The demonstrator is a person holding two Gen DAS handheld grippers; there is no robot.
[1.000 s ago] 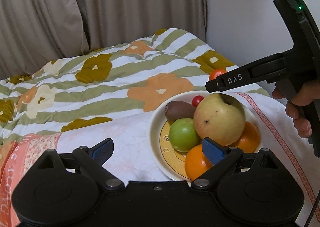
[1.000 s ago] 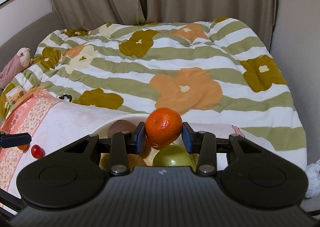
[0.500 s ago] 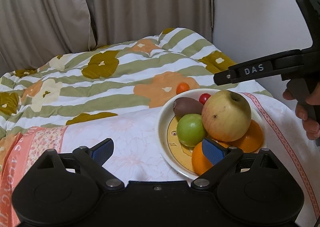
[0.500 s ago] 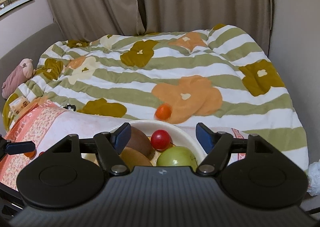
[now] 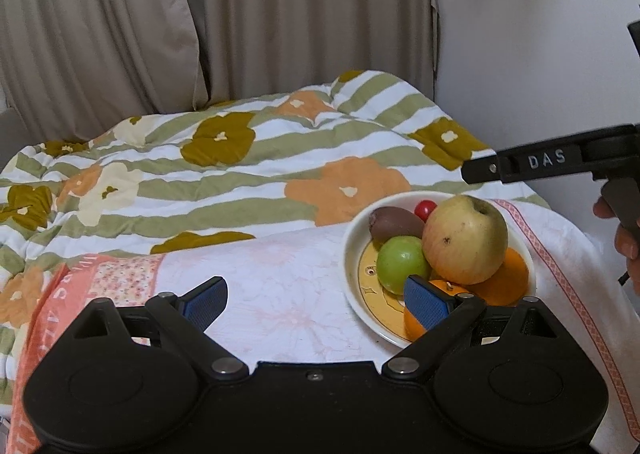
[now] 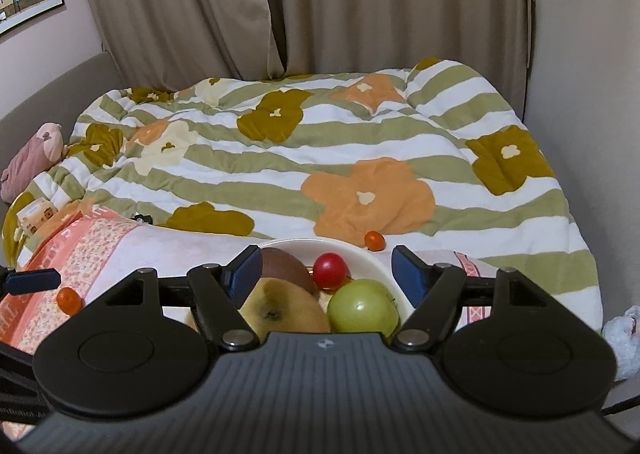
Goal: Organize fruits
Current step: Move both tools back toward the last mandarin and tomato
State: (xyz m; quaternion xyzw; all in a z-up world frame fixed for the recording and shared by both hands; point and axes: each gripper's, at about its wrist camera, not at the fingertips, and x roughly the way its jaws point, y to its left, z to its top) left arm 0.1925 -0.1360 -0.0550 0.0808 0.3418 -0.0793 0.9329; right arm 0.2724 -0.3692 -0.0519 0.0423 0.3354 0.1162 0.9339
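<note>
Two grippers hang empty, jaws apart: left gripper (image 5: 316, 300) at the plate's (image 5: 352, 254) eight o'clock, right gripper (image 6: 324, 268) above its rim. Most fruit is piled there, big apple (image 5: 464, 240) on top. Only the right view shows stray tangerines: one (image 6: 375, 240) beyond the rim at one o'clock, another (image 6: 69, 300) at nine. Collecting them looks next, needing a gentle pinch on soft bedding.

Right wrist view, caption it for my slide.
Open right gripper above a fruit plate; small orange fruit lies beyond it.
</note>
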